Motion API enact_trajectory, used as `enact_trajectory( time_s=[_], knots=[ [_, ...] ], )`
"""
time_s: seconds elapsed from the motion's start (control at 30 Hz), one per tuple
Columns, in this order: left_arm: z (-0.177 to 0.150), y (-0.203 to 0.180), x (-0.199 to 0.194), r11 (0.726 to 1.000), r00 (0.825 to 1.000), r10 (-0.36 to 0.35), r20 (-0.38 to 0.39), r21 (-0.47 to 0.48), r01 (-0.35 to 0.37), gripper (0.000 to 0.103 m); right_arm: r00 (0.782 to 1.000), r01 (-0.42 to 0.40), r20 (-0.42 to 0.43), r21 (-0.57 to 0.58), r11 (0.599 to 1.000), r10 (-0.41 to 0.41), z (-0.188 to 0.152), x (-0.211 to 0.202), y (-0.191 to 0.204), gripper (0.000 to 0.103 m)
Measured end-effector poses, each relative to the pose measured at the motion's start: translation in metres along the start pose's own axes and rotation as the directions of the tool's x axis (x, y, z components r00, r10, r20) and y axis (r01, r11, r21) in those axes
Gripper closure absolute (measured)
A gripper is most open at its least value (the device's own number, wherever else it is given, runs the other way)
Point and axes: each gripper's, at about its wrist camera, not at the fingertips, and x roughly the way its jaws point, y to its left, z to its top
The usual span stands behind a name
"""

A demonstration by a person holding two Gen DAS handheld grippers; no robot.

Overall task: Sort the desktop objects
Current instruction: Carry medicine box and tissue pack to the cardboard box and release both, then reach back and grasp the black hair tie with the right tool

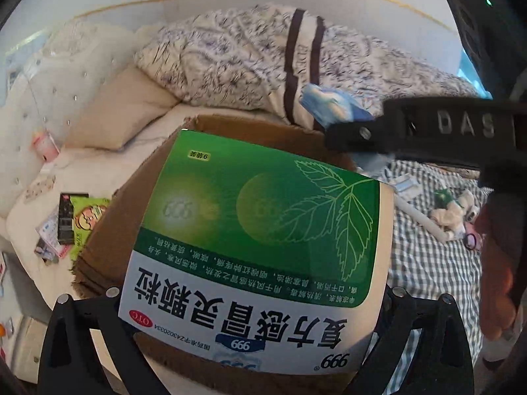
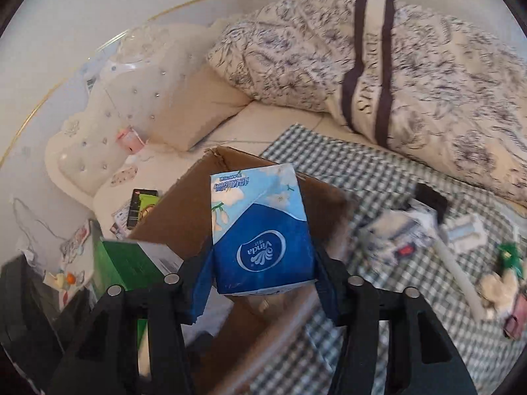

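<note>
Above the open brown cardboard box (image 2: 263, 194), the left tongs (image 1: 253, 299) clamp a green medicine box (image 1: 263, 230) and the right tongs (image 2: 263, 283) clamp a blue tissue pack (image 2: 260, 230), probably ready to drop in.

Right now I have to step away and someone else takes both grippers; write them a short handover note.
Left gripper: shut on the green medicine box, held over the cardboard box.
Right gripper: shut on the blue tissue pack, also above the cardboard box.
Done: both items picked up. Neither is released yet.
Left: drop both in the box, then clear the loose clutter on the checked cloth and the packets on the bed beside the box.
</note>
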Motion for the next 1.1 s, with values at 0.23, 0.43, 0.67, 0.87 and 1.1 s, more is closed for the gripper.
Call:
enact_trajectory(
  time_s=[0.23,0.43,0.67,0.87,1.1],
  knots=[
    [0.002,-0.004,0.017,0.998,0.997,0.056,-0.062,0.021,-0.055,0.0,0.996,0.019,0.081,0.051,0.999,-0.023,0.003,-0.02,-0.024,0.011],
    [0.01,-0.028,0.0,0.997,0.997,0.07,-0.03,0.035,-0.069,0.0,0.988,0.071,0.124,0.176,0.982,-0.094,-0.038,-0.08,-0.096,0.011],
    [0.016,-0.041,-0.016,0.998,0.998,0.053,-0.031,-0.044,-0.055,0.0,0.961,0.195,0.129,0.315,0.929,-0.246,-0.111,-0.158,-0.184,0.011],
    [0.023,-0.11,-0.041,0.998,0.996,-0.056,0.072,0.023,0.054,0.0,0.908,0.342,0.08,0.422,0.839,-0.41,-0.173,-0.21,-0.26,0.011],
    [0.017,-0.212,-0.003,0.978,0.984,-0.178,0.029,0.116,0.173,0.0,0.881,0.413,0.023,0.45,0.792,-0.473,-0.208,-0.217,-0.312,0.011]
  ],
)
